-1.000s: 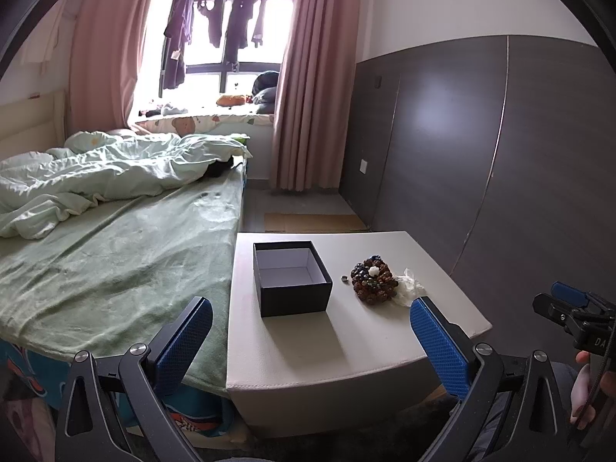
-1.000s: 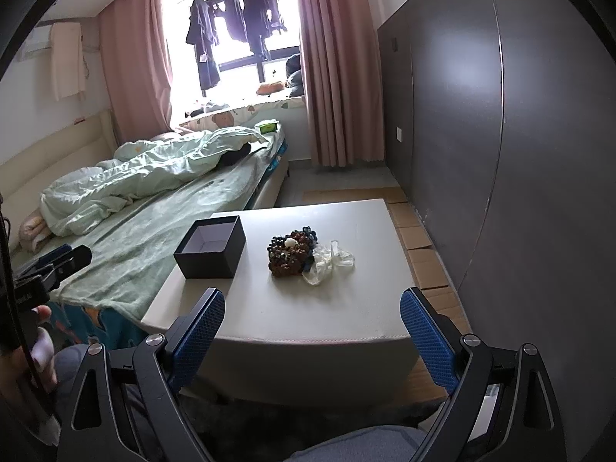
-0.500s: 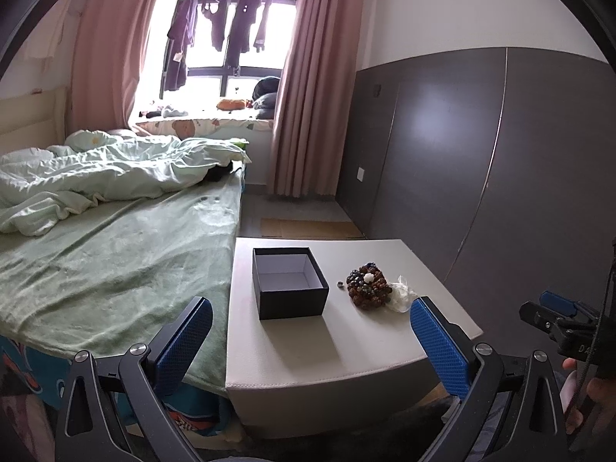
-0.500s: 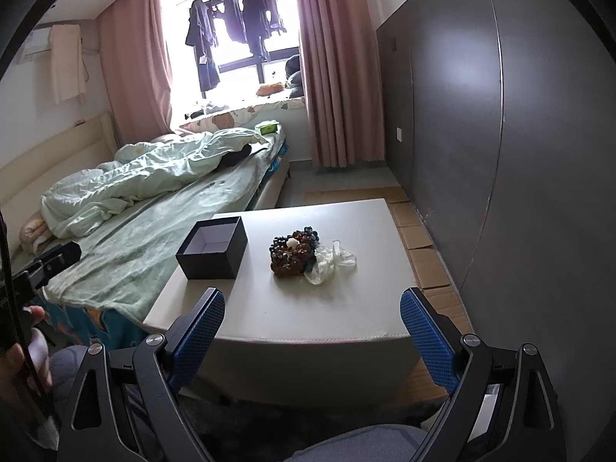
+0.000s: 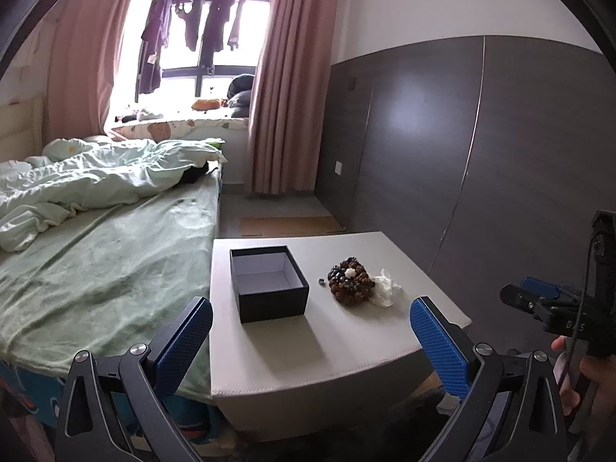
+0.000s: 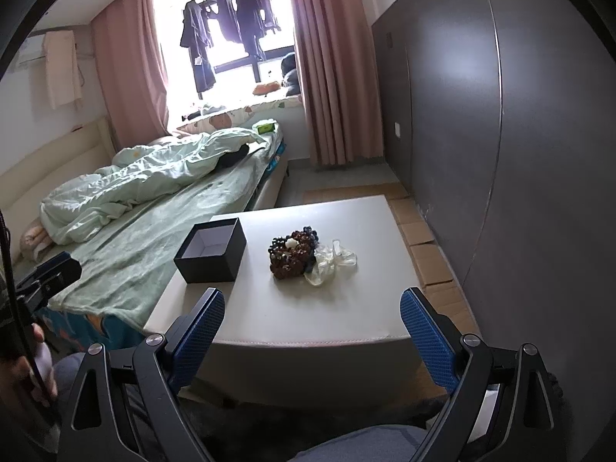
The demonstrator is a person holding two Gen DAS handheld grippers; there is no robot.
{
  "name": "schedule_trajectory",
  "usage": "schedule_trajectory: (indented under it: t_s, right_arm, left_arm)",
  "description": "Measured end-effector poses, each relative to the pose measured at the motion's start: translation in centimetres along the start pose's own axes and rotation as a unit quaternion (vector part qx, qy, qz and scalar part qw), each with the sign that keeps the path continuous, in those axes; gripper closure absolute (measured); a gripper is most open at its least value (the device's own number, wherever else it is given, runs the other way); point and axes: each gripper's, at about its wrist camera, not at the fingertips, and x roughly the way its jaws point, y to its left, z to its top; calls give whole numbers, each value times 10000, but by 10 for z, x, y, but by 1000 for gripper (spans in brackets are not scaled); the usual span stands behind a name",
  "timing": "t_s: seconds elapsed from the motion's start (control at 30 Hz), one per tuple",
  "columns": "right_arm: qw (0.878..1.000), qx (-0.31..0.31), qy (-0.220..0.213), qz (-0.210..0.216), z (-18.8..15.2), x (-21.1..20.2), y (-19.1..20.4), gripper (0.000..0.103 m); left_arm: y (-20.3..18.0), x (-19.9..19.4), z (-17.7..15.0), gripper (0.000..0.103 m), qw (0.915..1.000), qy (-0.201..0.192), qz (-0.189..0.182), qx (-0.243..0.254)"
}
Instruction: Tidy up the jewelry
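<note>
Left claw [image 5: 311, 331] released, blue pads wide apart, held short of near edge of bench [image 5: 346, 350]. Right claw [image 6: 312, 325] likewise released, nothing between pads. Black box [image 5: 268, 283] open, lid off, on bench left side beside bed [image 5: 100, 254]. Bead jewelry pile [image 5: 349, 280] right of box, apart from it; small dark bead [image 5: 321, 280] between them. Crumpled clear bag [image 5: 385, 292] touching pile's right side. Partial letters "D S" on other claw's body at right edge; rest unreadable.
</note>
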Motion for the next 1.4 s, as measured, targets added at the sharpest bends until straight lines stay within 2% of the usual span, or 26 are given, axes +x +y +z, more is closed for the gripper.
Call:
schedule_trajectory:
  t_s: [0.1,0.23,0.5,0.6,0.67,0.73,0.83,0.97,1.13,1.2,1.3,1.4]
  right_arm:
    - [9999,40,72,86,4,6,-3,10]
    - [9997,184,128,70,10,15,-12,10]
    - [9976,510,217,413,27,46,-30,11]
    - [9955,694,320,568,33,63,-39,15]
    - [9937,804,423,658,35,75,-43,21]
    - [9920,898,513,726,36,84,-46,23]
    - [9894,1012,616,841,40,99,-49,26]
    - [9872,1065,709,950,45,118,-49,29]
    - [9848,1110,887,1003,50,139,-52,33]
    - [9826,1180,1009,1017,52,151,-53,34]
    - [9774,1332,1226,1092,54,168,-57,39]
    - [9709,1524,1475,1110,55,188,-62,42]
  left_arm:
    - [0,4,8,1,9997,-96,-203,-85]
    - [-6,16,20,1,9996,-58,-288,-33]
    - [-24,57,39,3,9972,376,-636,140]
    - [-29,74,43,6,9953,540,-765,228]
    - [-31,88,45,10,9940,685,-825,229]
    - [-28,105,47,20,9919,900,-882,140]
    - [-25,126,51,29,9886,1146,-975,-42]
    - [-25,152,55,31,9844,1391,-1076,-112]
    - [-27,189,54,44,9778,1783,-1089,-180]
    - [-26,204,54,46,9740,1962,-1109,-243]
    - [-25,226,54,48,9694,2174,-1098,-306]
    - [-23,246,52,55,9639,2403,-1074,-399]
